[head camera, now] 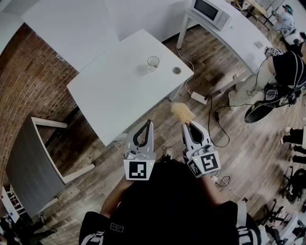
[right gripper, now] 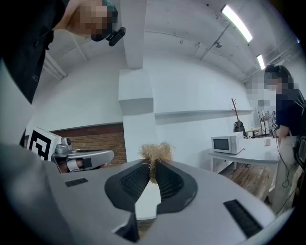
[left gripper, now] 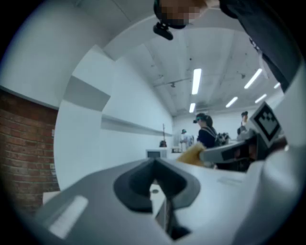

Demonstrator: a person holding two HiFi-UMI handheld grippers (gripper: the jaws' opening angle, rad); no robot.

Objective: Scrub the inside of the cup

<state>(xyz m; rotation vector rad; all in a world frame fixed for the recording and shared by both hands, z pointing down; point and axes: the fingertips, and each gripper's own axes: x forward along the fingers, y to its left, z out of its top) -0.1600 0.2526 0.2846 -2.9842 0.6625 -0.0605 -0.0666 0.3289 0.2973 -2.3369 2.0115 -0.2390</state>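
A clear glass cup (head camera: 153, 62) stands near the far right of the white table (head camera: 114, 95), well ahead of both grippers. My left gripper (head camera: 149, 123) is held level just off the table's near edge, jaws shut with nothing between them; in the left gripper view (left gripper: 154, 178) its tips meet. My right gripper (head camera: 187, 125) is beside it over the floor, shut on a tan fibrous scrubber (head camera: 181, 113) that sticks out past its tips. In the right gripper view (right gripper: 153, 173) the scrubber (right gripper: 156, 153) shows as a straw-like tuft pinched between the jaws.
A small round lid (head camera: 177, 70) lies on the table right of the cup. A second white table with a microwave (head camera: 210, 12) stands at the back right. A power strip (head camera: 199, 98) and cables trail across the wooden floor. A grey chair (head camera: 33, 167) stands left. People are at the far right.
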